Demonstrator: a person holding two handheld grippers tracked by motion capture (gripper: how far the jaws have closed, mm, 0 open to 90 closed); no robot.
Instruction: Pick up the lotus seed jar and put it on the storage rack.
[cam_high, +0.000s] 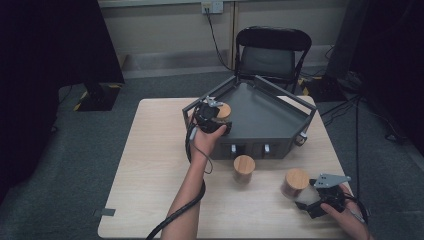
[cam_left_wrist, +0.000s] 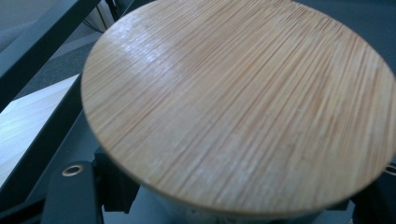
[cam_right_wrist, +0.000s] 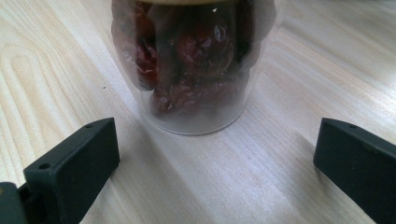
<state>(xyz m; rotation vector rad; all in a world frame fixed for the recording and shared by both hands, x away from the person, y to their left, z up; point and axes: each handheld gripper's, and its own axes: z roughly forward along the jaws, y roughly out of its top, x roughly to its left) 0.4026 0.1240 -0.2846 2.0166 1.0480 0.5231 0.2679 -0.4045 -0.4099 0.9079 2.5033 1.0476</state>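
Bamboo grain of a jar lid (cam_left_wrist: 238, 102) sits right under the lens in the left gripper view, with a black jaw at the lower left and another at the lower right corner pressed in on the jar's body below it. Seen from above, the left gripper (cam_high: 216, 117) grips this lidded jar (cam_high: 223, 111) over the near left corner of a dark grey tray (cam_high: 270, 117), just inside the rail; whether the jar rests on the tray floor cannot be told. At the near right edge of the light wooden table (cam_high: 150, 165), the right gripper (cam_high: 306, 196) stands wide open, its two black jaws flanking bare tabletop and clamping nothing. Just ahead of them stands a second jar (cam_right_wrist: 196, 70), clear-walled and packed with dark red dried fruit, upright on the table; its bamboo lid (cam_high: 296, 178) shows in the high view, and the jaw tips stop short of its base without touching. A third jar (cam_high: 244, 167) with the same lid stands alone between the two hands, just in front of the tray's front wall. Behind the table, a black folding chair (cam_high: 272, 52) faces the tray.
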